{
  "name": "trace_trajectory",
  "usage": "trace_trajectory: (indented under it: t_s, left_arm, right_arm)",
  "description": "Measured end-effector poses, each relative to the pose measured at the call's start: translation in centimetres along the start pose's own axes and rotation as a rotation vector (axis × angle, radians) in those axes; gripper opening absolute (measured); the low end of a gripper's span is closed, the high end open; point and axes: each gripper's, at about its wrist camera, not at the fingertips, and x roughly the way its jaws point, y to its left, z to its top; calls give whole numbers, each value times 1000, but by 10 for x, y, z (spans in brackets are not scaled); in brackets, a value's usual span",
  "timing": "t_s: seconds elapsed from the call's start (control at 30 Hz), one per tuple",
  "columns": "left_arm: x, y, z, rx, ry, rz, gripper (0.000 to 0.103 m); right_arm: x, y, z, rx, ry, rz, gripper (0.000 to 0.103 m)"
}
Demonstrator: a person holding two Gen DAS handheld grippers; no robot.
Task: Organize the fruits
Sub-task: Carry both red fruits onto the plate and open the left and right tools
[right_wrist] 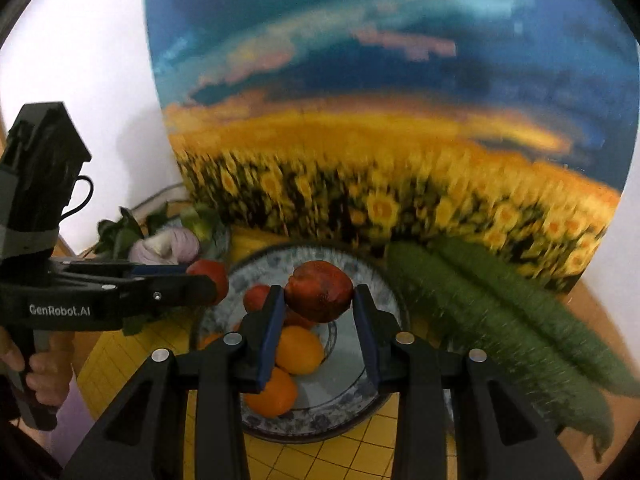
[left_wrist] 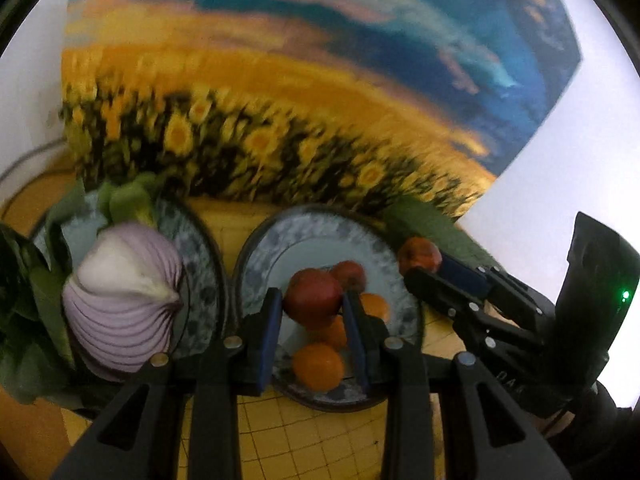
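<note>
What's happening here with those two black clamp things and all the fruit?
A person is sorting fruit with a handheld gripper in each hand. The left gripper is clamped on a red fruit, and the right gripper on another red fruit. Both hang over a patterned plate that already holds oranges and a small red fruit. A red onion sits on a second plate alongside.

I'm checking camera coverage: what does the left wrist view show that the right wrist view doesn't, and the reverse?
Only the left wrist view: the onion up close, filling its plate, and leafy greens at the frame's left edge.
Only the right wrist view: long green vegetables beside the fruit plate, and a hand holding the left gripper.
Both: each gripper shut on a red fruit above the fruit plate, oranges on it, the sunflower picture.
</note>
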Motion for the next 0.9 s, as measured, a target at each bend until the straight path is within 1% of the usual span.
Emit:
trace_trajectory:
  t_s: [0.17,0.27,0.37,0.47,0.53,0.57,0.63,0.73,0.8,0.9]
  left_arm:
    - [17,11,-4,-37,41,0,32]
    - [21,15,-6,-49,49,-26,33]
    - [25,21,-4,-73,64,-37,33]
    - [24,19,-1,-71,59,-48,38]
    - [24,17,0,-70,57,-60,45]
    - [23,16,-1,-70,55,-74,47]
    - [24,14,-1,-72,54,-81,51]
    - [26,12,0,-81,59,-84,52]
    - [29,11,0,-89,64,-82,52]
    - [27,13,-4,-108,66,-89,57]
  right_arm:
    - [21,-12,-5,58,74,29,36]
    - [27,-17,-6,83,98,56,36]
    - [30,-24,-5,131,112,101,36]
    - [33,-30,-3,164,125,129,36]
    - [35,-33,-3,176,131,133,36]
    - [37,-34,-2,179,135,132,36]
    - [40,-34,0,177,144,126,36]
    - [41,-34,4,171,141,116,36]
    - [38,-30,9,145,124,104,36]
    - [35,-19,19,75,104,89,36]
